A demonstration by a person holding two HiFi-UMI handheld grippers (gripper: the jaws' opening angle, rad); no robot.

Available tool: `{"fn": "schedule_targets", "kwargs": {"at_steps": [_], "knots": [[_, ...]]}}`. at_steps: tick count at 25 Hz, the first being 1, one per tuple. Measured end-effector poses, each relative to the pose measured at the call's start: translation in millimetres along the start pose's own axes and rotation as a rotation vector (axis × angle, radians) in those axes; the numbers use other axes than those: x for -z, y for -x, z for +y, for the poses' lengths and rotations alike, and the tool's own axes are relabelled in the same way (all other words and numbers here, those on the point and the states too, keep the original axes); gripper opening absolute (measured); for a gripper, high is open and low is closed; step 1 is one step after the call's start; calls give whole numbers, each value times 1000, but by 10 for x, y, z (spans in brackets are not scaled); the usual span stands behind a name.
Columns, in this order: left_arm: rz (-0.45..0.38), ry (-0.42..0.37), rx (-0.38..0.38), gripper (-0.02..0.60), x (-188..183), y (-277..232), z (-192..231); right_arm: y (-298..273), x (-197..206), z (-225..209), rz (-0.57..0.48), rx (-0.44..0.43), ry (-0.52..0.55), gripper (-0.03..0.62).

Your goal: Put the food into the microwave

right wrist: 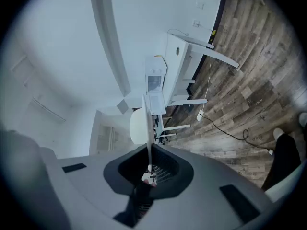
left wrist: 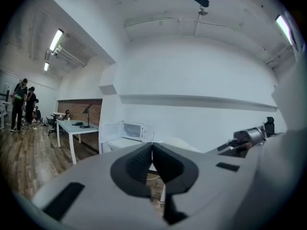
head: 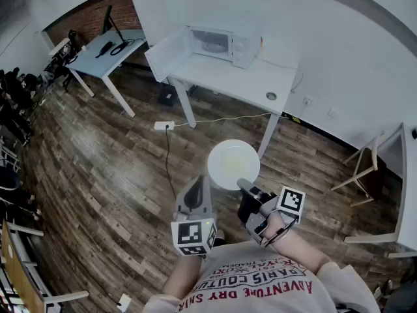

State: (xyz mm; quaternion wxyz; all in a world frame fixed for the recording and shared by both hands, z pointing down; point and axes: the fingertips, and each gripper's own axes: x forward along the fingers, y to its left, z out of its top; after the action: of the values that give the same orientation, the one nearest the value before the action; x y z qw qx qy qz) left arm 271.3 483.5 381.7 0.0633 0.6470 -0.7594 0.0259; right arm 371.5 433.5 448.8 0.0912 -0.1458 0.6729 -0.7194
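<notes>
— Start at the left. What is the left gripper (left wrist: 152, 150) doing?

— Nothing. Its ribbed dark pads are pressed together on no object, probably free for the door.

— And the microwave (head: 221, 44)?

— A boxy white one on a smooth white table (head: 260, 83), well apart from the person. Its door (head: 168, 52) hangs open, ready for loading.

— Where is the food (head: 232, 163)?

— A pale, yellowish patch on a round, glossy white plate (head: 233, 164) above the plank-wood floor (head: 98, 175). I cannot tell what it is.

— Who carries it?

— The right gripper (right wrist: 149, 164) pinches the plate's thin near rim, and the dish lies flat, I judge so nothing slides off.
</notes>
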Motion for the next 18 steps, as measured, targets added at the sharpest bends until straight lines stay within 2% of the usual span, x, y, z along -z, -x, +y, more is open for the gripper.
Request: {"fn": "schedule_targets", "kwargs": {"at_steps": [13, 18], "knots": [[-1, 10, -21, 6, 28, -2, 112, -103, 23, -17, 7, 8, -21, 23], [-5, 26, -10, 6, 62, -35, 208, -186, 50, -3, 13, 19, 3, 21]]}}
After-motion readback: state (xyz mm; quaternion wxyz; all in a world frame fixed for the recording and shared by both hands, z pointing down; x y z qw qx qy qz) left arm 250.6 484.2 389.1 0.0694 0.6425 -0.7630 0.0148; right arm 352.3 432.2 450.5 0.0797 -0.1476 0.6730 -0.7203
